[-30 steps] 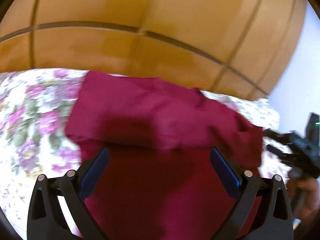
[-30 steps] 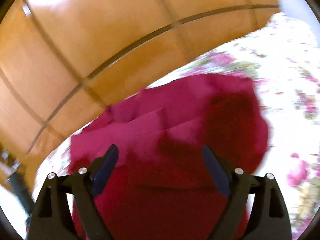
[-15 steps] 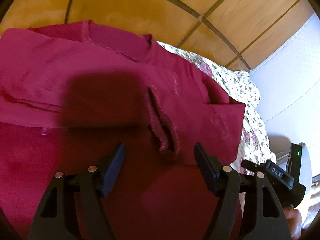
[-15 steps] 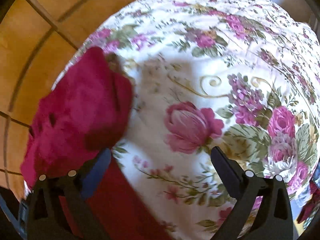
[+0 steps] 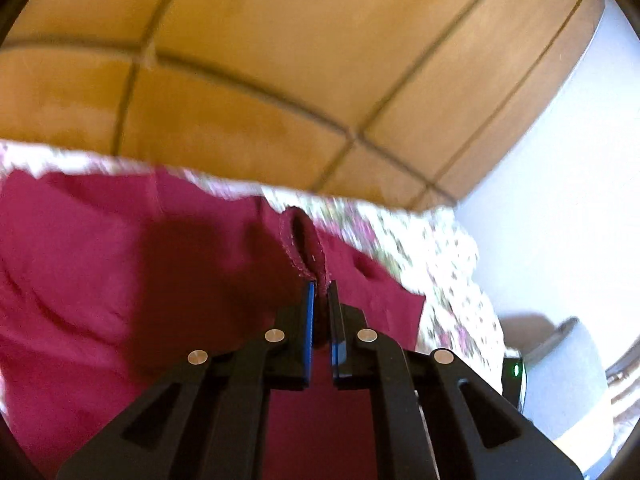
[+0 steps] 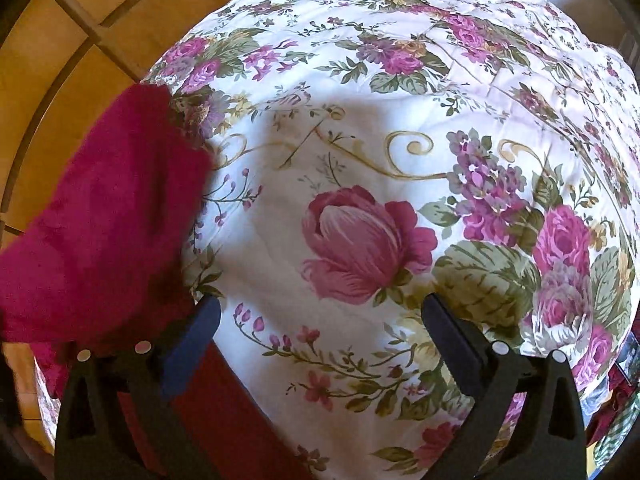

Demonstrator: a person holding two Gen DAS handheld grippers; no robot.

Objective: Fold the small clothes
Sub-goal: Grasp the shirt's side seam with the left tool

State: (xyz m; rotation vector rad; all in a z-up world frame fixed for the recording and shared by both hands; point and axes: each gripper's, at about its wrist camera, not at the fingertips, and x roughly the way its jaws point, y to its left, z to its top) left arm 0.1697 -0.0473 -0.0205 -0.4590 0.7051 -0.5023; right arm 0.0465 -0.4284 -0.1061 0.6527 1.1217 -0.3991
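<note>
A crimson garment (image 5: pixel 132 264) lies spread over a flowered bedspread (image 5: pixel 448 264). My left gripper (image 5: pixel 321 286) is shut on a raised, stitched fold of the garment (image 5: pixel 306 248), which stands up between the blue pads. In the right wrist view the same crimson garment (image 6: pixel 100 216) lies bunched at the left edge of the flowered bedspread (image 6: pixel 360 128). My right gripper (image 6: pixel 320 312) stands wide open above the bare bedspread, pointing steeply down. Nothing is between its fingers; its left finger (image 6: pixel 192 344) sits next to the cloth's edge.
A wooden panelled wall or headboard (image 5: pixel 280 60) rises behind the bed. A pale wall (image 5: pixel 560 208) stands at the right, with a dark device showing a green light (image 5: pixel 514 372) low at the right. Bedspread stretches away past the right gripper.
My left gripper closed from wide open onto the garment's fold and lifted it a little. The right gripper swung off the garment, tipped down over the bare bedspread, then held still.
</note>
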